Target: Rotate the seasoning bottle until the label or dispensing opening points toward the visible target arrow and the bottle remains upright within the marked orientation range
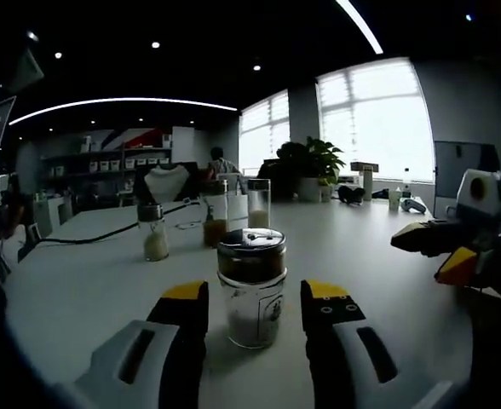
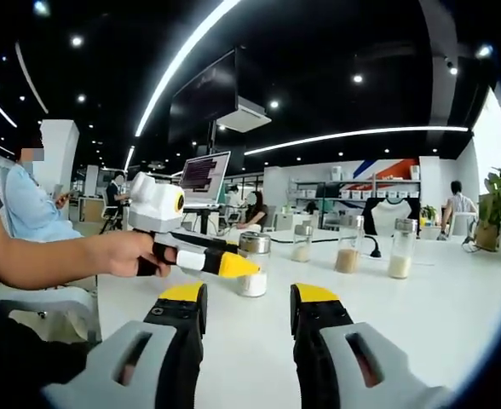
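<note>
glass seasoning bottle (image 1: 251,287) stands upright between our left claw (image 1: 253,308)'s spread jaws, ungripped, right claw (image 2: 247,313) released, so we judge turning undone.

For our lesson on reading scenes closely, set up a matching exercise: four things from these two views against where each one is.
Things:
1. seasoning bottle
2. potted plant
3. laptop
4. right tongs

Places:
A. by the bright window
B. between the left tongs' open jaws
C. at the right edge of the left gripper view
D. behind the hand holding the left tongs

Pairs: 1-B, 2-A, 3-D, 4-C
</note>
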Demonstrator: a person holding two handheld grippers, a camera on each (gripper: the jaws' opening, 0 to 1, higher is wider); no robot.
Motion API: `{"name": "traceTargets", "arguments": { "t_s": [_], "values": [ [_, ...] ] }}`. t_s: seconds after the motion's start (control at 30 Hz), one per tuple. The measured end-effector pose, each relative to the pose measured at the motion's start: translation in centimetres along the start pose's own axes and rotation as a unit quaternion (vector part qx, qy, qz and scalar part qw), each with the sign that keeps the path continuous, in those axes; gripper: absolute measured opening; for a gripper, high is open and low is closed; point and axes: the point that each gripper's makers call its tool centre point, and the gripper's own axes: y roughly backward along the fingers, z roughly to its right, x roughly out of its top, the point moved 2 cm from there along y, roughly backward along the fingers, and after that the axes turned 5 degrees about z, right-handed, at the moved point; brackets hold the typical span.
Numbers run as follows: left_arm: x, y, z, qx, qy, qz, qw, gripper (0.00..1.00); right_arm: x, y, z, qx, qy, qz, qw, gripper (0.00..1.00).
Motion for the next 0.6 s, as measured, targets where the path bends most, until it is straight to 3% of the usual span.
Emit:
{"name": "traceTargets", "arguments": {
  "t_s": [0.23, 0.4, 0.53, 0.6],
  "values": [
    [-0.1, 1.8, 0.5, 0.007, -0.010, 0.005, 0.9999, 0.71, 0.1, 0.7, 1.3, -0.007, 0.005, 0.000, 1.0000, 0.47],
    [-0.2, 3.2, 1.2, 0.001, -0.034, -0.001, 0.9994, 0.90, 0.2, 1.5, 3.0, -0.015, 0.005, 0.000, 0.9999, 0.65],
    [0.5, 4.0, 1.4, 0.003, -0.020, 0.019, 0.9996, 1.00, 0.2, 2.1, 4.0, -0.025, 0.003, -0.004, 0.9997, 0.77],
    [0.6, 4.4, 1.6, -0.001, -0.013, 0.024, 0.9996, 1.00, 0.3, 2.5, 4.7, -0.026, -0.015, -0.002, 0.9995, 0.85]
  ]
}}
